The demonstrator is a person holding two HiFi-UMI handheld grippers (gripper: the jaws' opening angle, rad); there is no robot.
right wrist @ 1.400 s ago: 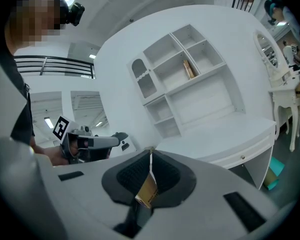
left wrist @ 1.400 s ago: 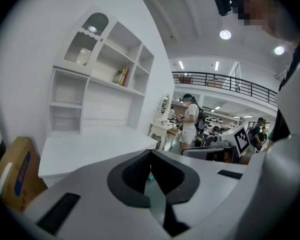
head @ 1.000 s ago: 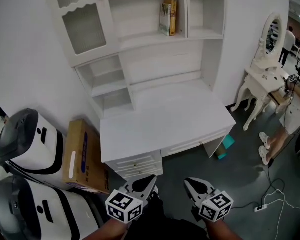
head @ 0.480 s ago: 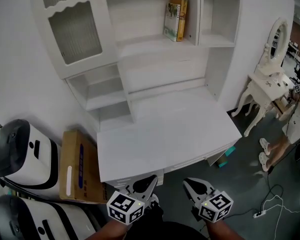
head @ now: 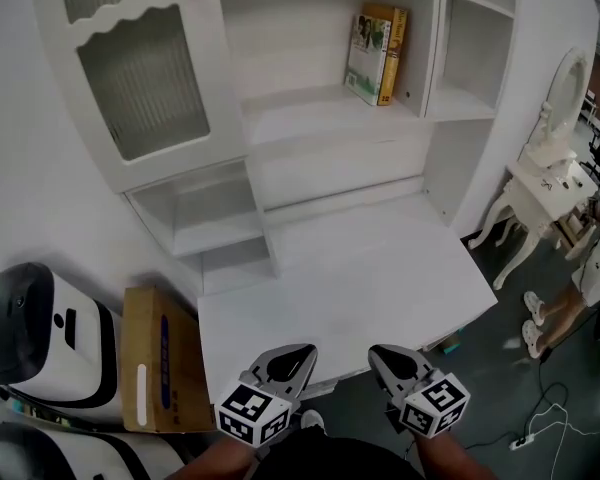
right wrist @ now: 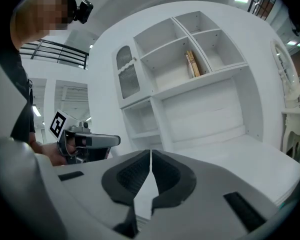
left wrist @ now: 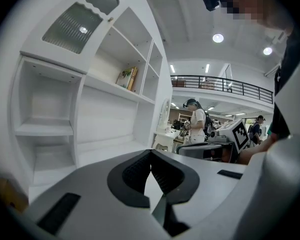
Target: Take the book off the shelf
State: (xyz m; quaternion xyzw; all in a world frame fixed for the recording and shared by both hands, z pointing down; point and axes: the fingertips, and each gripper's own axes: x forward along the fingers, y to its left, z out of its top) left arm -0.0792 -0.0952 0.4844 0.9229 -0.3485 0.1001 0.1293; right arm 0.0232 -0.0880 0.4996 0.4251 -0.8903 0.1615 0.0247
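Observation:
Two books [head: 378,54] stand upright, leaning a little, at the right end of the middle shelf of a white desk hutch [head: 310,108]; one has a green cover, the other a yellow spine. The books [left wrist: 126,78] show small in the left gripper view and the books [right wrist: 192,64] small in the right gripper view. My left gripper [head: 307,349] and right gripper [head: 372,352] hover side by side at the desk's near edge, far below the books. Both are shut with nothing in them.
The white desk top [head: 350,288] lies in front of me. A frosted cabinet door [head: 145,78] is at upper left. A cardboard box [head: 152,360] and white machines [head: 35,338] stand at left. A white dressing table [head: 550,183] and a person [head: 595,278] are at right.
Both grippers have moved forward from over the floor to the desk's near edge, side by side. The hutch and books appear larger and nearer. Both pairs of jaws stayed shut.

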